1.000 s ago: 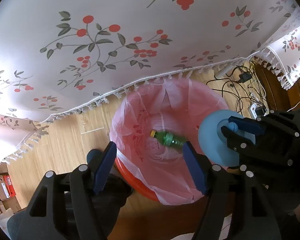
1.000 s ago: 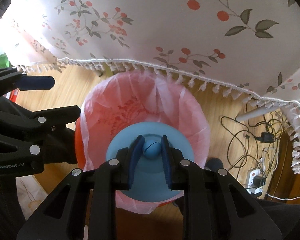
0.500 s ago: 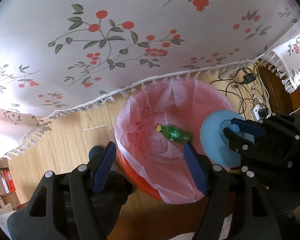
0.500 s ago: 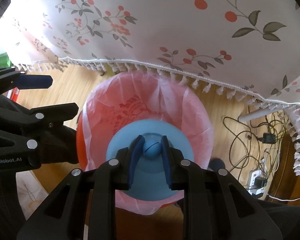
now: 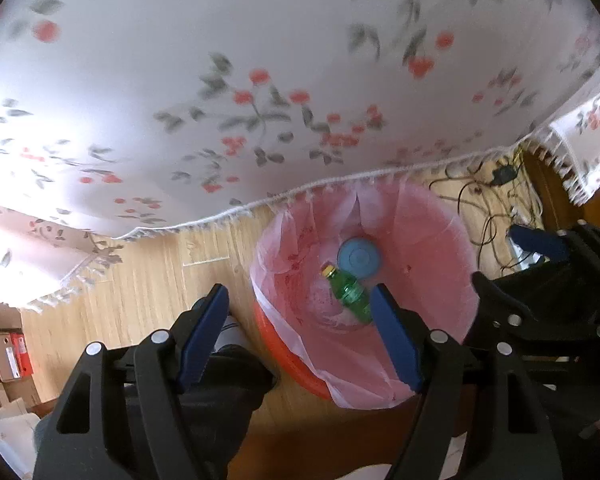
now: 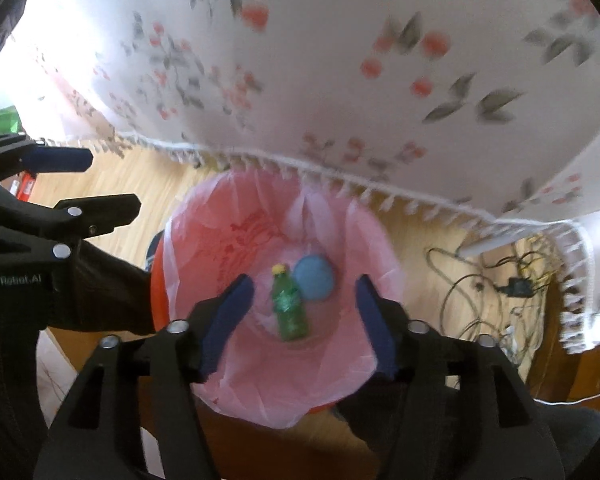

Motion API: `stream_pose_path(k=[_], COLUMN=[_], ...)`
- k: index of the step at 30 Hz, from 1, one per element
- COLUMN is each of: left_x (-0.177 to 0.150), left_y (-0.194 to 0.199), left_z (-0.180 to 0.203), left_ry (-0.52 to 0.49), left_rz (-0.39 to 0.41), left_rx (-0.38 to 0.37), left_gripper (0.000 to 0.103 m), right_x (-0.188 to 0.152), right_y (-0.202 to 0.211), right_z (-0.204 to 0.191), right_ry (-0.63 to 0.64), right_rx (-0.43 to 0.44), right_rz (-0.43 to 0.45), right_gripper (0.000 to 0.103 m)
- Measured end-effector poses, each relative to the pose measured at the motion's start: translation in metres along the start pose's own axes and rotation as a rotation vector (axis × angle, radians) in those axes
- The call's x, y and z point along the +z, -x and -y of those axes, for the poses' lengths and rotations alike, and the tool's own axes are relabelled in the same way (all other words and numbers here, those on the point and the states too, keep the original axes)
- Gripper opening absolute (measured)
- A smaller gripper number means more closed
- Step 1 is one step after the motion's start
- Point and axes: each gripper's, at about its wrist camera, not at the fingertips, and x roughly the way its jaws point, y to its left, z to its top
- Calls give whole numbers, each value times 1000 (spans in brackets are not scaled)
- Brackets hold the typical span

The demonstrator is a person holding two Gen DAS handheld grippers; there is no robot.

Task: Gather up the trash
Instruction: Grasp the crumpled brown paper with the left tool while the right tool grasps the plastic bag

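A red bin lined with a pink bag (image 5: 432,232) (image 6: 364,232) stands on the wooden floor at the tablecloth's edge. In it lie a green bottle with a yellow cap (image 5: 348,290) (image 6: 287,308) and a blue round lid (image 5: 358,258) (image 6: 314,278), touching each other. My left gripper (image 5: 300,336) is open and empty above the bin's near left rim. My right gripper (image 6: 304,316) is open and empty directly above the bin; it also shows at the right of the left wrist view (image 5: 540,280).
A white tablecloth with red berries and a fringe (image 5: 260,100) (image 6: 380,80) hangs over the far side. Tangled cables and a plug strip (image 6: 500,292) lie on the floor to the right. Boxes (image 5: 8,356) stand at the far left.
My right gripper has opened and let go of the blue lid, which has dropped into the bin beside the bottle. Both grippers have risen slightly.
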Motion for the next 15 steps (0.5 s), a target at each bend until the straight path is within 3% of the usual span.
stream_pose_path(k=[5,12,15], left_x=[3,16,32], left_y=[67,208,261], left_z=[-10,-9,-6], left_ry=[53,32,32], left_rz=[90,336,439], left_rx=[1,11,-12], left_gripper=[78,88,94], right_x=[6,26,42], right_y=[80,195,244], right_z=[6,37,51], right_ry=[38,-39,-69], right_rx=[-67,-99,-99], right_rz=[142,314,403], right_gripper=[72,74,87])
